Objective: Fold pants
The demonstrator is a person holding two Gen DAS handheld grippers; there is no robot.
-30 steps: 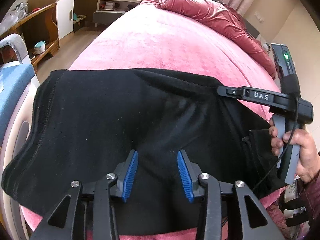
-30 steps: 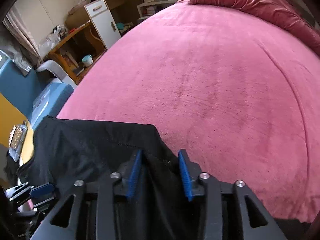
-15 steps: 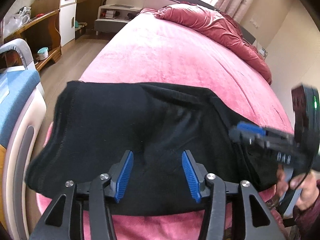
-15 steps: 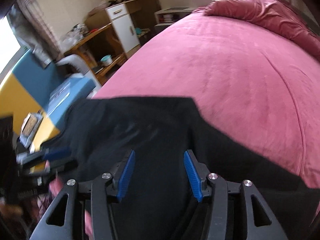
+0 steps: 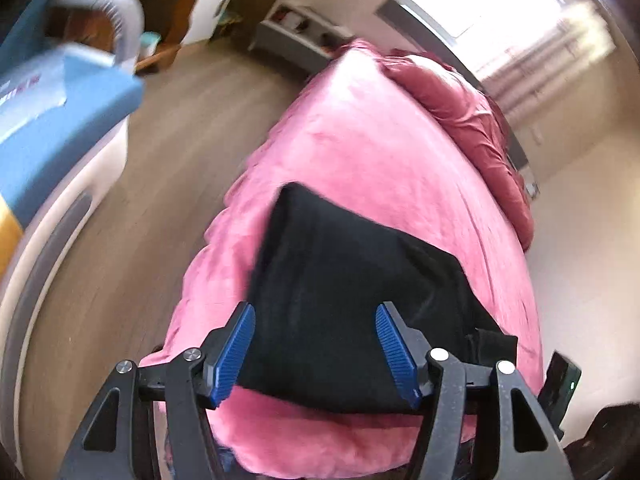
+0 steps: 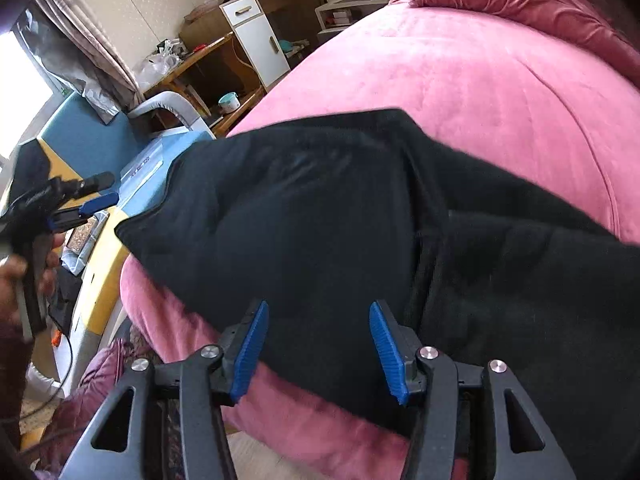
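The black pants [image 5: 352, 288] lie folded into a thick rectangle on the near end of the pink bed [image 5: 360, 152]. They also fill the middle of the right wrist view [image 6: 340, 220]. My left gripper [image 5: 316, 350] is open and empty, held above and back from the near edge of the pants. My right gripper [image 6: 318, 346] is open and empty, just above the pants' near edge. The left gripper shows from the side in the right wrist view [image 6: 86, 200], away from the bed at the left.
A bunched red duvet [image 5: 472, 120] lies at the bed's far end. A blue and white unit [image 5: 52, 112] stands left of the bed across a strip of wooden floor [image 5: 152, 184]. A wooden desk and white cabinet [image 6: 256, 44] stand beyond.
Both grippers have let go of the pants and pulled back and up. The left one swung away to the left. The pants now lie flat and folded on the bed.
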